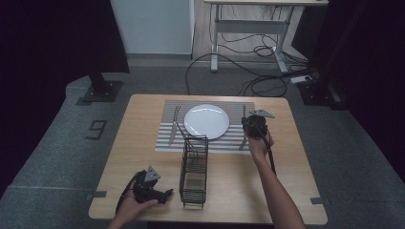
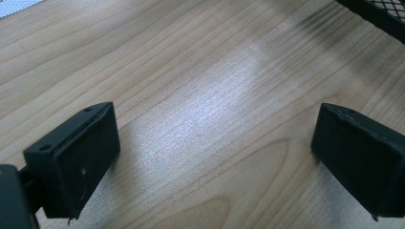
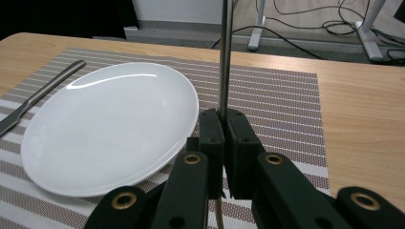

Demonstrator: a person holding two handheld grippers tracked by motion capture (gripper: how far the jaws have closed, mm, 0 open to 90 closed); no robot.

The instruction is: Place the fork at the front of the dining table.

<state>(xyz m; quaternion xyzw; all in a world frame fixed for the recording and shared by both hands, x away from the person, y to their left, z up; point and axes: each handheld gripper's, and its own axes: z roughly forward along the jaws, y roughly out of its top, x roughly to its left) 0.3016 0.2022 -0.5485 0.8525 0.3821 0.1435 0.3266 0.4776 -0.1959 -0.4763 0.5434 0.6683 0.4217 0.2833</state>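
Note:
My right gripper (image 3: 223,119) is shut on the thin handle of a metal utensil (image 3: 225,52), which runs straight up out of its jaws. In the high view this gripper (image 1: 248,128) hovers over the right part of the striped placemat (image 1: 239,107), just right of the white plate (image 1: 206,121). The plate (image 3: 110,124) lies close on the left of the jaws. My left gripper (image 1: 165,194) rests near the table's front left, pointing toward a black wire rack (image 1: 193,169). Its jaws (image 2: 215,157) stand wide open over bare wood.
A knife (image 1: 174,125) lies on the placemat left of the plate, also seen as a knife (image 3: 43,93) in the right gripper view. The rack stands upright between my hands. Desk legs and cables (image 1: 258,52) are on the floor beyond the table.

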